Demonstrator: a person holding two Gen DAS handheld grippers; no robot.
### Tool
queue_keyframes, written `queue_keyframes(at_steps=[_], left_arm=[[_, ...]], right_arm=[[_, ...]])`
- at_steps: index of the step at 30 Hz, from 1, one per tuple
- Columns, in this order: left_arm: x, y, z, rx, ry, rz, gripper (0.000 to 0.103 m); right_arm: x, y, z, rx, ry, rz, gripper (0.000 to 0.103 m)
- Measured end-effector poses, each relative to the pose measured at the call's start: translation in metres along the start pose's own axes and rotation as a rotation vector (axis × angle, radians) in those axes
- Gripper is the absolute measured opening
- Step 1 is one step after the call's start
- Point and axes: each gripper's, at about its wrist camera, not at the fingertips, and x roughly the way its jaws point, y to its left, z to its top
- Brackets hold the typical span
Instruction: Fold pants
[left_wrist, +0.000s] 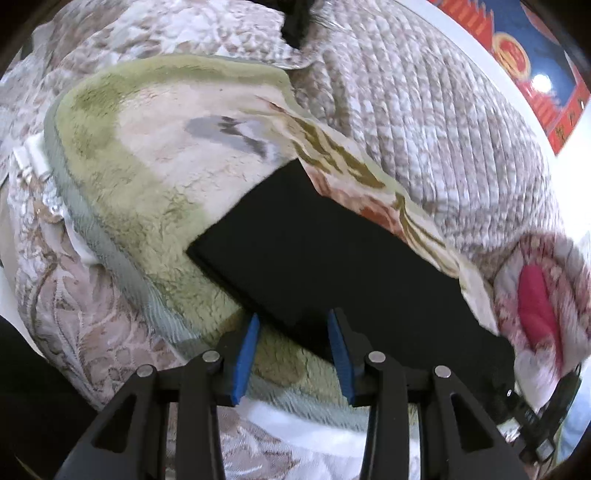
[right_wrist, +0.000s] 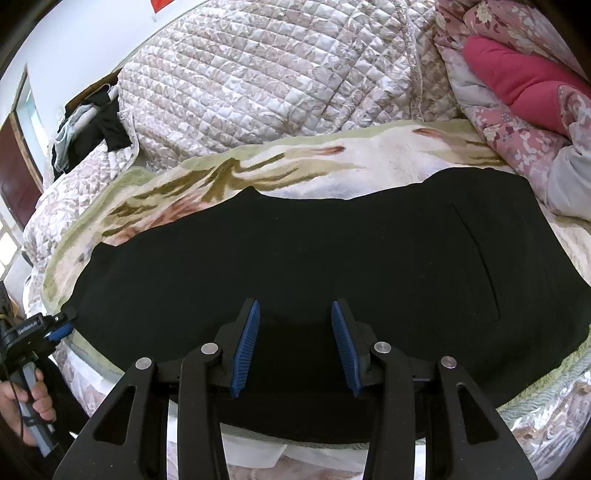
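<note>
Black pants (right_wrist: 295, 266) flat on blanket (right_wrist: 332, 173) | left gripper (left_wrist: 293, 347) jaws wide | right gripper (right_wrist: 295, 343) jaws wide

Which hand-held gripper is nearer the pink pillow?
Right. The right hand-held gripper hovers open over the pants' middle, toward the pink pillow; the left hand-held gripper sits at the far leg end.

Black pants (right_wrist: 295, 266) lie flat, stretched lengthwise across fleece blanket (right_wrist: 332, 166), folded in 1 long strip.
</note>
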Motion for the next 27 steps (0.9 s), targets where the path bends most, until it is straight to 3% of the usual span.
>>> queue_keyframes(at_steps=[8, 11, 13, 14, 20, 27], left_arm=[[0.015, 0.000, 0.013, -0.011, -0.040, 0.024, 0.040], [0.020, -0.003, 0.020, 0.019, -0.042, 0.071, 0.030], [0.021, -0.004, 0.022, 0.033, -0.041, 0.094, 0.015], [0.022, -0.004, 0.024, 0.030, -0.035, 0.096, 0.013], [0.009, -0.024, 0.031, 0.108, -0.040, 0.056, 0.008], [0.009, -0.103, 0.037, 0.327, -0.015, -0.073, 0.008]], right_arm=[[-0.002, -0.001, 0.002, 0.006, -0.008, 0.017, 0.041], [-0.003, -0.002, 0.002, 0.012, -0.012, 0.021, 0.041], [-0.003, -0.003, 0.002, 0.014, -0.011, 0.023, 0.041], [-0.003, -0.004, 0.002, 0.018, -0.011, 0.026, 0.041], [-0.005, -0.009, 0.003, 0.049, -0.017, 0.041, 0.041], [-0.009, -0.020, 0.003, 0.106, -0.026, 0.048, 0.041]])
